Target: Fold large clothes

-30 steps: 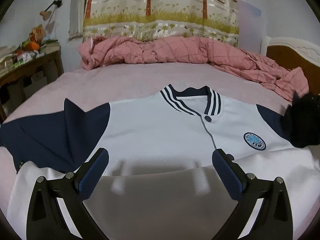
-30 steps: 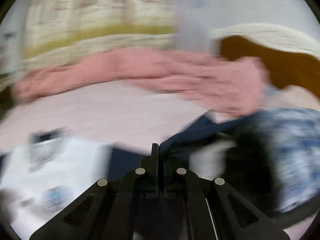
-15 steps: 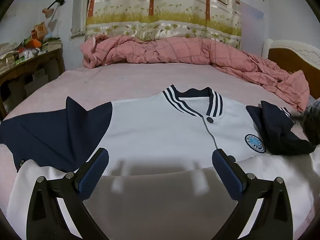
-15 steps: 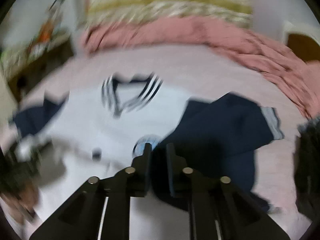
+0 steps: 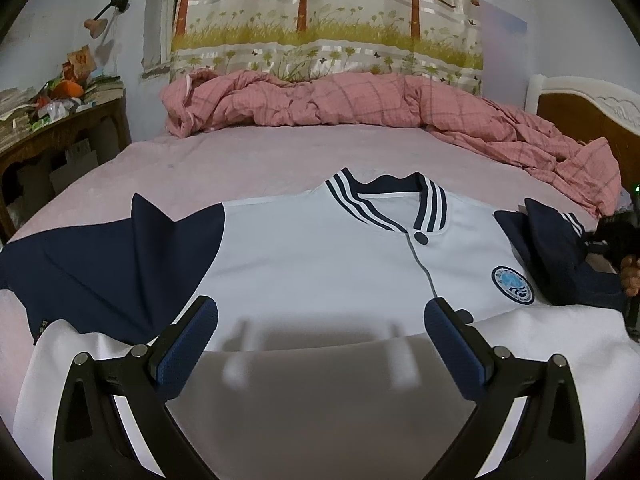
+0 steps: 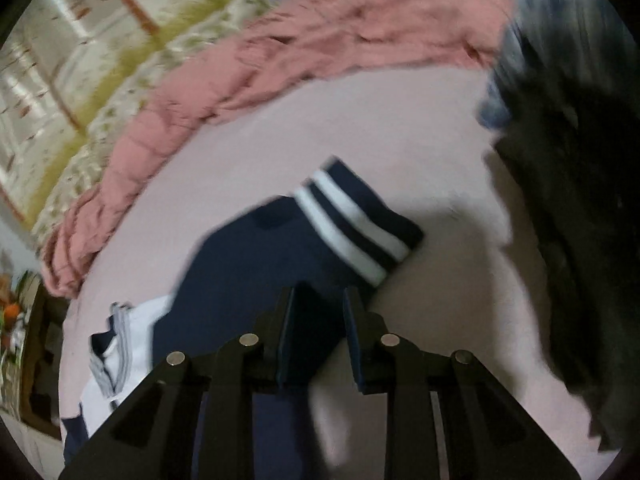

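Note:
A white jacket with navy sleeves and a striped collar lies front up on the pink bed. Its lower part is folded up toward the chest. My left gripper is open and empty, hovering over that folded lower part. The jacket's right navy sleeve lies folded in over the chest beside a round badge. In the right wrist view the sleeve with its striped cuff lies under my right gripper, whose jaws stand partly open with the navy cloth loose between them.
A crumpled pink checked quilt lies along the far side of the bed. A wooden headboard is at the right. A cluttered wooden table stands at the left. Dark clothing lies to the right of the sleeve.
My right gripper carried the navy sleeve in over the jacket's chest, then opened its jaws and tilted away. The left gripper has stayed open in place.

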Available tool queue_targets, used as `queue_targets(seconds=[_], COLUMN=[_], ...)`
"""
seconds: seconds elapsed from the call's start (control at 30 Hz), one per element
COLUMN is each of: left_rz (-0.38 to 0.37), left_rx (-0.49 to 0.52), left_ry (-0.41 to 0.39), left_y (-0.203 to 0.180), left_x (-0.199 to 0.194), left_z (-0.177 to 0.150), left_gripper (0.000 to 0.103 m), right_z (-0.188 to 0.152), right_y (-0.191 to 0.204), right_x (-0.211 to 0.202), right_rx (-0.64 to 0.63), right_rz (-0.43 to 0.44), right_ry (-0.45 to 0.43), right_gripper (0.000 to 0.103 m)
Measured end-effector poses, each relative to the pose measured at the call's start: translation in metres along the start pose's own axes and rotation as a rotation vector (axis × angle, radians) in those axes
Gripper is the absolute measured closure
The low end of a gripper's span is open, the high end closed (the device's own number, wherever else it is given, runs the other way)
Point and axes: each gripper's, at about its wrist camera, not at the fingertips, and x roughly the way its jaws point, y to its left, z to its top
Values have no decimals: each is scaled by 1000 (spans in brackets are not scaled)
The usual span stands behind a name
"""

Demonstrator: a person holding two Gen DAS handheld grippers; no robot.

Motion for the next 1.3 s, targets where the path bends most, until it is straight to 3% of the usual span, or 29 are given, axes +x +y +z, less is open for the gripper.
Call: queue_targets(seconds=[0.17, 0.3, 0.37, 0.43, 0.47, 0.53, 0.57, 0.6, 0.67, 0.7, 0.83, 0.93, 1.0, 1.17, 1.23, 1.3], left_rz=[-1, -3, -1, 0, 5, 17, 26, 40, 77, 74, 45, 50, 46, 42, 28, 2], left_rx=[-13, -17, -10, 3, 12, 30, 40, 51, 78, 81, 54, 43, 34, 57, 75, 88], left_ry=[-2, -3, -14, -34, -47, -75, -88, -99, -127, -135, -148, -169, -177, -172, -159, -141], left_y=[3, 3, 1, 0, -2, -5, -6, -8, -11, -12, -9, -5, -3, -7, -10, -14], left_x=[-1, -1, -2, -5, -8, -13, -15, -17, -23, -25, -31, -36, -38, -36, -34, -31], left_z=[0, 1, 1, 2, 2, 2, 3, 3, 4, 4, 6, 8, 9, 10, 9, 7], left_gripper=[0, 0, 0, 0, 0, 0, 0, 0, 0, 0, 0, 0, 0, 0, 0, 0], right_z=[3, 2, 5, 7, 5, 3, 3, 3, -3, -7, -32, -79, -111, -167, -177, -171], right_y=[-3, -8, -10, -12, -14, -15, -14, -12, 7, 24, 89, 156, 188, 223, 227, 225], right_x=[9, -7, -10, 3, 12, 17, 17, 16, 2, -13, -71, -101, -99, -59, -55, -63], right_rx=[-2, 18, 13, 10, 17, 20, 19, 14, -56, -114, -260, -456, -541, -589, -630, -622], right_rz=[15, -100, -54, -7, 19, 32, 51, 56, -5, 10, 259, 479, 567, 628, 610, 608], right_ry=[-17, -91, -88, -29, 1, -12, -13, -24, -92, -147, -222, -157, -55, 214, 237, 188], right_gripper=[69, 54, 54, 54, 55, 79, 84, 95, 95, 95, 95, 95, 95, 95, 95, 93])
